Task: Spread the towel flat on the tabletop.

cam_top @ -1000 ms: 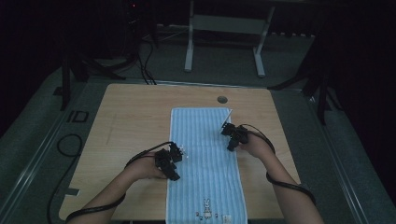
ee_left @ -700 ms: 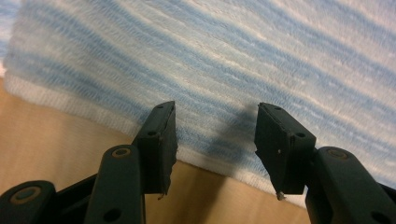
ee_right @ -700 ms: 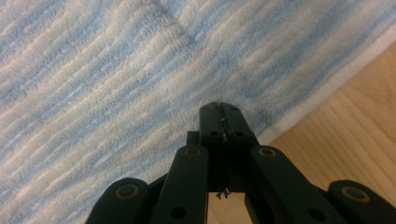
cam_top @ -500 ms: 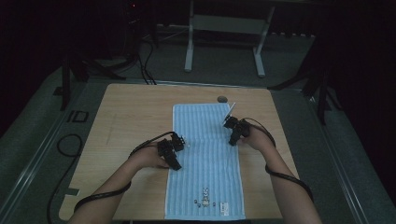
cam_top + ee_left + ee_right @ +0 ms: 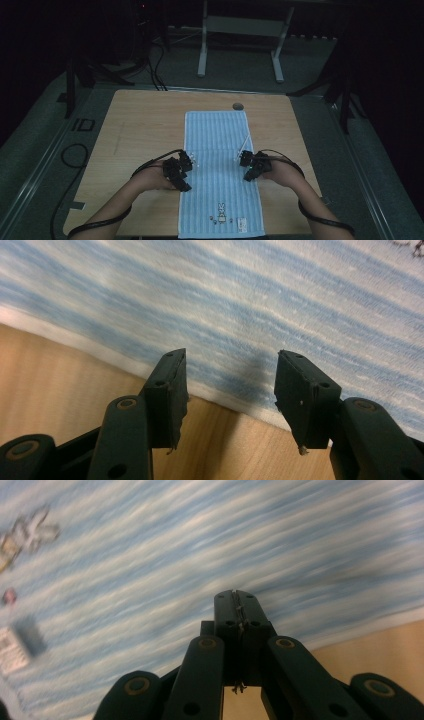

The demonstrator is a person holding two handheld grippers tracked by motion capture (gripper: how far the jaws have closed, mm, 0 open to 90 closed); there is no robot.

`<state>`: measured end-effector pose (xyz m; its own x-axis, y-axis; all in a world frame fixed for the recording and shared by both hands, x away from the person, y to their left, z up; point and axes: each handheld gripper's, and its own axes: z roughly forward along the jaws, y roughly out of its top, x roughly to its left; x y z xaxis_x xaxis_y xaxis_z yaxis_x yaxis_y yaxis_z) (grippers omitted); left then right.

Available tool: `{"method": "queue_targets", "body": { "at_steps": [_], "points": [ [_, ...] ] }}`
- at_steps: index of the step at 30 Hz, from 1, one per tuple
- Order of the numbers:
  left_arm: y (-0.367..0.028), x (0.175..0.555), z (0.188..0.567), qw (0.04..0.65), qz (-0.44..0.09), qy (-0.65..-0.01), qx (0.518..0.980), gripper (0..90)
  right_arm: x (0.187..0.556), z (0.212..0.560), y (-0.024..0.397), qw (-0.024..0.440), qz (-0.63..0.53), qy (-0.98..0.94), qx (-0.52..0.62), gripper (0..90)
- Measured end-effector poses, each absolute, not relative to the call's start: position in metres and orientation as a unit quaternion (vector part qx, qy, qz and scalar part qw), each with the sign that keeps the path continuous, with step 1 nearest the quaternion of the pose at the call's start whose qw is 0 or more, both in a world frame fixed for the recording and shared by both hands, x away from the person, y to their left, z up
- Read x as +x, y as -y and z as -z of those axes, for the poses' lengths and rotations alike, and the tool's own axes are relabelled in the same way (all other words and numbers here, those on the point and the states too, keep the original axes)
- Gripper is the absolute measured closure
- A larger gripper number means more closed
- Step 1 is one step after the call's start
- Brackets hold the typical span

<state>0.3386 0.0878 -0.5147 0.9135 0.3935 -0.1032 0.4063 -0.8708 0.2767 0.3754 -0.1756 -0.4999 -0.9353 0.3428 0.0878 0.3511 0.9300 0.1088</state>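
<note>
- the blue-and-white striped towel (image 5: 220,170) lies flat and lengthwise down the middle of the wooden table (image 5: 145,125), its far end near the small round grommet (image 5: 237,106) and its near end, with the little rabbit print (image 5: 220,211), reaching the table's front edge.
- as far as the high view shows, no part of it is folded over or lifted yet (it looks spread out and fairly smooth), so i judge any folding to be still ahead, and the work to be at the stage of taking hold of the long edges.
- the left gripper (image 5: 227,385) sits at the towel's left long edge about midway along; its jaws stand partly apart and have just been opening a little. the white hem (image 5: 220,392) runs across the gap between them, but the pads do not press on it, so nothing is held.
- the right gripper (image 5: 235,600) hovers over the stripes just inside the right long edge, jaws pressed together with no cloth visibly between them (the view is blurred, so a thin pinch cannot be wholly ruled out).
- what is left, in my judgement: both grippers must grip their edges, then the cloth must be lifted and laid over itself.
</note>
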Motion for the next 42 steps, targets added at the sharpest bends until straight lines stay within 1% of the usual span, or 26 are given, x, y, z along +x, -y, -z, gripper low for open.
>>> {"method": "queue_targets", "body": {
  "at_steps": [3,5,8,17,22,27,29,32,33,34,36,38,39,40,41,42],
  "points": [
    [-0.088,0.337,0.52,0.142,0.024,-0.205,0.968,47.2,0.367,0.504,0.179,0.035,0.06,0.982,-0.174,88.9],
    [-0.088,0.336,0.521,0.149,0.026,-0.206,0.967,47.1,0.359,0.516,0.182,0.032,0.039,0.983,-0.175,89.0],
    [-0.089,0.335,0.522,0.145,0.022,-0.206,0.967,47.1,0.353,0.516,0.186,0.03,0.059,0.981,-0.183,89.0],
    [-0.088,0.319,0.521,0.134,0.018,-0.193,0.972,46.7,0.331,0.516,0.185,0.026,0.061,0.984,-0.165,88.7],
    [-0.087,0.309,0.521,0.127,0.02,-0.183,0.975,46.8,0.322,0.516,0.188,0.04,0.063,0.984,-0.161,88.7],
    [-0.084,0.302,0.521,0.12,0.021,-0.175,0.977,46.7,0.317,0.517,0.187,0.044,0.062,0.985,-0.157,88.6],
    [-0.084,0.3,0.52,0.117,0.019,-0.17,0.978,46.7,0.316,0.517,0.187,0.045,0.063,0.985,-0.154,86.6],
    [-0.084,0.302,0.518,0.114,0.021,-0.17,0.978,46.6,0.318,0.515,0.187,0.05,0.065,0.985,-0.151,80.6],
    [-0.084,0.302,0.518,0.114,0.021,-0.17,0.978,46.5,0.318,0.515,0.187,0.05,0.065,0.985,-0.151,80.6],
    [-0.085,0.305,0.512,0.118,0.015,-0.168,0.979,46.5,0.322,0.511,0.187,0.043,0.063,0.986,-0.148,72.9],
    [-0.086,0.311,0.505,0.122,0.011,-0.168,0.978,46.4,0.327,0.506,0.189,0.036,0.069,0.987,-0.142,65.3],
    [-0.086,0.317,0.5,0.126,0.005,-0.173,0.977,46.3,0.334,0.5,0.192,0.029,0.086,0.988,-0.122,54.3],
    [-0.086,0.317,0.5,0.126,0.005,-0.173,0.977,46.2,0.334,0.5,0.192,0.029,0.086,0.988,-0.122,54.3],
    [-0.087,0.324,0.496,0.129,0.006,-0.175,0.976,46.2,0.339,0.495,0.193,0.015,0.093,0.991,-0.092,48.5],
    [-0.087,0.324,0.496,0.129,0.006,-0.175,0.976,46.2,0.339,0.495,0.193,0.015,0.093,0.991,-0.092,48.5],
    [-0.087,0.331,0.495,0.126,0.001,-0.174,0.977,45.9,0.346,0.494,0.193,0.005,0.084,0.994,-0.075,48.2]
  ]
}}
